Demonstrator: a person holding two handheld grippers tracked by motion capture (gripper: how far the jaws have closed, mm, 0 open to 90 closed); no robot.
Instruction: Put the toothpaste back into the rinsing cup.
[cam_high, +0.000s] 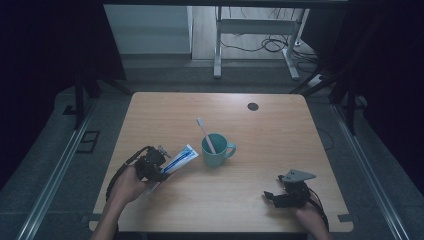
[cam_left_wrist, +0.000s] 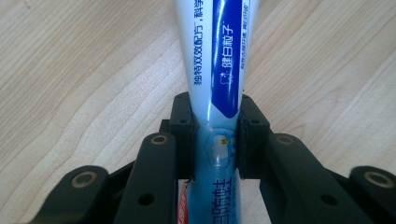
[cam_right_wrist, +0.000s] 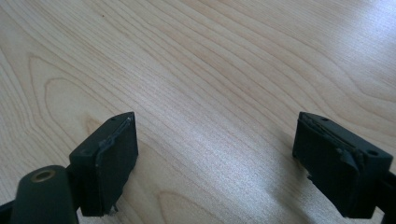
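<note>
On the wooden table (cam_high: 260, 195) there is one toothpaste tube (cam_high: 180, 158), one green mug (cam_high: 216, 150) and one toothbrush (cam_high: 205, 135). There are two grippers, one in each of the person's hands.

The left gripper (cam_high: 152, 166) is at the near left of the table. Its two black jaws are clamped on the toothpaste tube, one pad pressed on each side of the blue-and-white body, as the left gripper view shows (cam_left_wrist: 215, 100). The tube runs from the jaws away and to the right, with its far flat end just beside the mug's left side; whether it touches the mug cannot be told from the high view. The tube's near end sticks out behind the jaws toward the person.

The mug stands upright near the middle of the table, handle to the right. The toothbrush stands in it, leaning to the far left, with its head above the rim.

The right gripper (cam_high: 280, 196) is at the near right, close to the table's near edge, well apart from the mug. Its jaws stand wide apart with bare wood between them, as the right gripper view shows (cam_right_wrist: 215, 154).

A small dark round spot (cam_high: 253, 106) lies near the far edge, right of centre. The far half of the table, its right side and the strip between the two grippers are bare wood. The left gripper is near the table's left edge.
</note>
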